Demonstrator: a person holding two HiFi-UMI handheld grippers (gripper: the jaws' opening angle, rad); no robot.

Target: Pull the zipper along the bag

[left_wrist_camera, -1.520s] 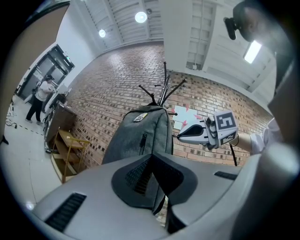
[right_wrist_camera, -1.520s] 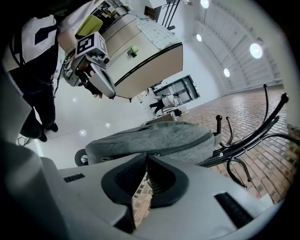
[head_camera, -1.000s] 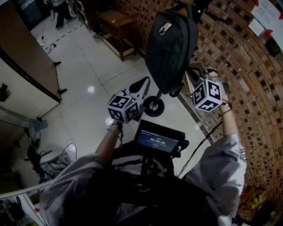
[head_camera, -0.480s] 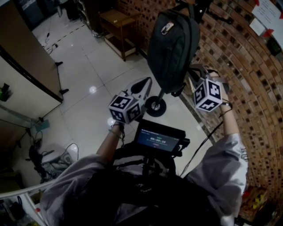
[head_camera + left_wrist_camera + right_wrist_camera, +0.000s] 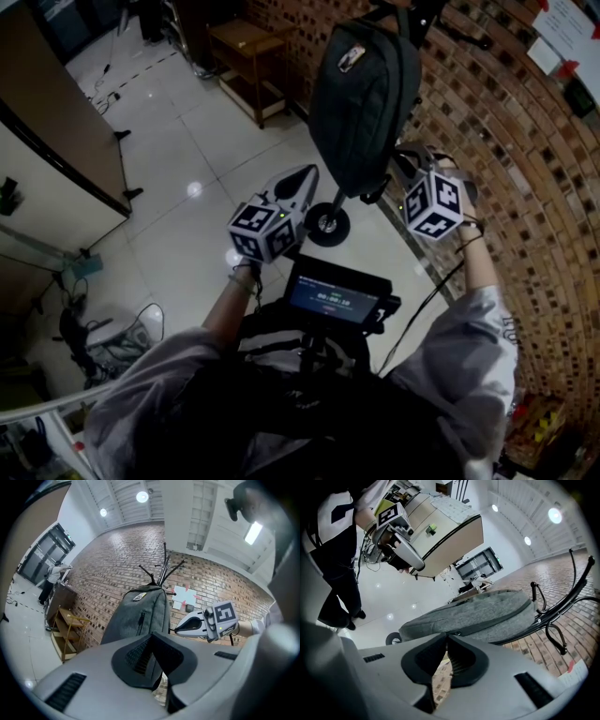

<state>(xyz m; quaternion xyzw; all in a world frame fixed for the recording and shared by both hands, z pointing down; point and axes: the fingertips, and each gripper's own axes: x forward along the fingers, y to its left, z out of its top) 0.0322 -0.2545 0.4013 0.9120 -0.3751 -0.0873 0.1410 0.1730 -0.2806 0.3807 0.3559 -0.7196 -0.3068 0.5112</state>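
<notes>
A dark grey backpack (image 5: 366, 103) hangs from a black coat stand (image 5: 424, 17) against the brick wall. My left gripper (image 5: 309, 174) is at the bag's lower left edge. In the left gripper view its jaws (image 5: 152, 639) are closed, and the bag (image 5: 140, 618) runs down right behind their tips. My right gripper (image 5: 405, 156) is at the bag's right side. In the right gripper view its tips (image 5: 448, 638) meet on the bag's zip line (image 5: 487, 631), where a small zipper pull (image 5: 456, 633) sits. How much fabric each grip holds is hidden.
A wooden shelf unit (image 5: 246, 49) stands by the brick wall (image 5: 534, 159). A small black wheel (image 5: 326, 225) rests on the tiled floor under the bag. A dark screen (image 5: 337, 298) is mounted on my chest. A person (image 5: 340, 569) stands nearby.
The right gripper has shifted a little left and up along the bag's side. The bag has swayed slightly. The left gripper has hardly moved.
</notes>
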